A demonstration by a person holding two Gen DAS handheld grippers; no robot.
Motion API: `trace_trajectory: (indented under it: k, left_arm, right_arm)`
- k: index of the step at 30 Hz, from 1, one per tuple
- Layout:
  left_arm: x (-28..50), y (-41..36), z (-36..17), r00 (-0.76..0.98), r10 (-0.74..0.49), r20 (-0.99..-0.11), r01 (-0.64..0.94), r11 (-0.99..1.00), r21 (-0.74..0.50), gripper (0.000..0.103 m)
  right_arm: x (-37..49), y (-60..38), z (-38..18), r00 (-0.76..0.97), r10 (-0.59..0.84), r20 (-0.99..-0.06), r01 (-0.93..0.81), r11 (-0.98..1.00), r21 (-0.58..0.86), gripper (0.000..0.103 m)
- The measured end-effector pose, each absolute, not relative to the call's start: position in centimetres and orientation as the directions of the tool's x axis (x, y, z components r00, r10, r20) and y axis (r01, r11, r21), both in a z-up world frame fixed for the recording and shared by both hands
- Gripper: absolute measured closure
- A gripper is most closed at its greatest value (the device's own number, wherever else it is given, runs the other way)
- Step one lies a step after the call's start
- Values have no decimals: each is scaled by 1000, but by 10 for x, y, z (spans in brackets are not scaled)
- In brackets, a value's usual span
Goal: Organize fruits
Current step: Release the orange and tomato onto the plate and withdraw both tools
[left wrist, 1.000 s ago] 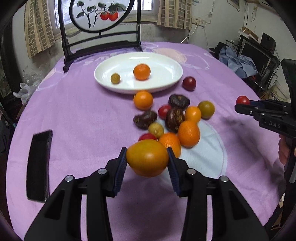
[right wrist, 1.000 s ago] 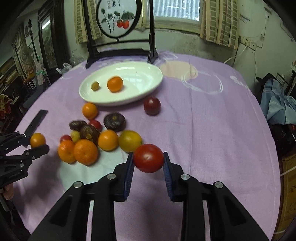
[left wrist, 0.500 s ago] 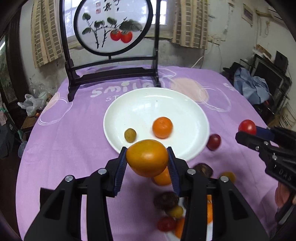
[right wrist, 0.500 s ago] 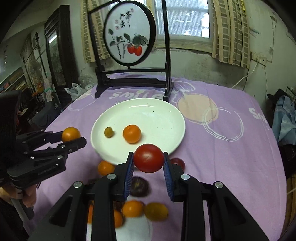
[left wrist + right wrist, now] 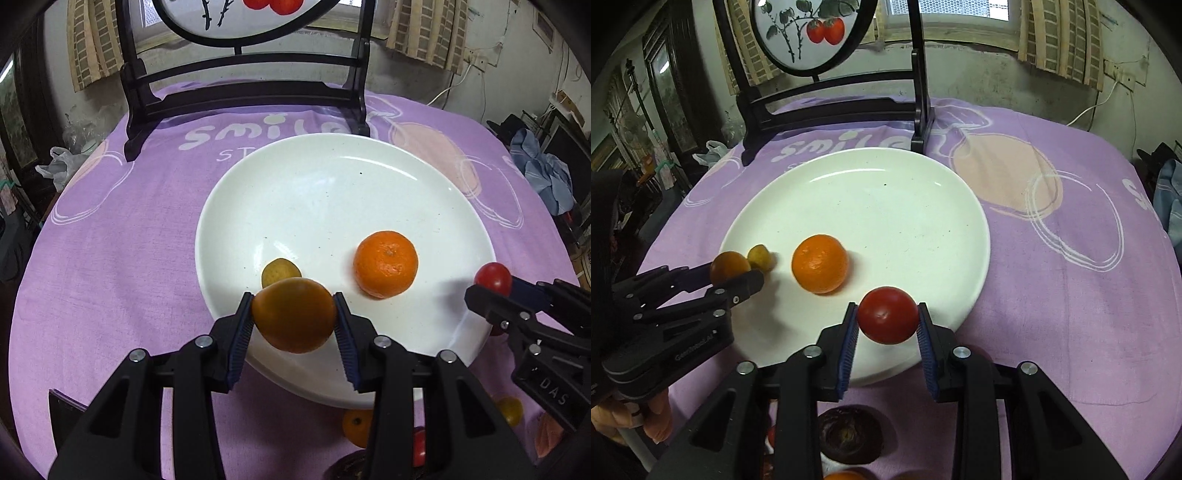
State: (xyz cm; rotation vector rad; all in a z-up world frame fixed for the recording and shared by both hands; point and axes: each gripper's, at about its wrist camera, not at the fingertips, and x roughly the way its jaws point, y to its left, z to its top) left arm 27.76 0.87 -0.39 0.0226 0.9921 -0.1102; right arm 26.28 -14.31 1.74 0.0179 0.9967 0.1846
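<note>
Releasing is the step in hand. The left tongs are opening around a yellow-orange fruit over the near-left rim of the white plate, pads seemingly just grazing its sides. The right tongs are opening around a red tomato over the plate's near-right rim, the pads looking barely clear of it. A mandarin and a small olive-yellow fruit are already lying on the plate. Next, I judge, both tongs need widening fully, then lifting clear without nudging the fruit. On the purple cloth covering the worktop, "smile" is showing; the right tongs are reading "DAS".
</note>
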Motion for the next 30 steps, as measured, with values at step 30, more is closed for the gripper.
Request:
trace_trajectory:
  k: [30]
  left_arm:
    - [99,16,0,593,-110,-798,144,989,-30,18]
  right_arm:
    - [100,-199,18,574,179,-799,-100,984,149,30]
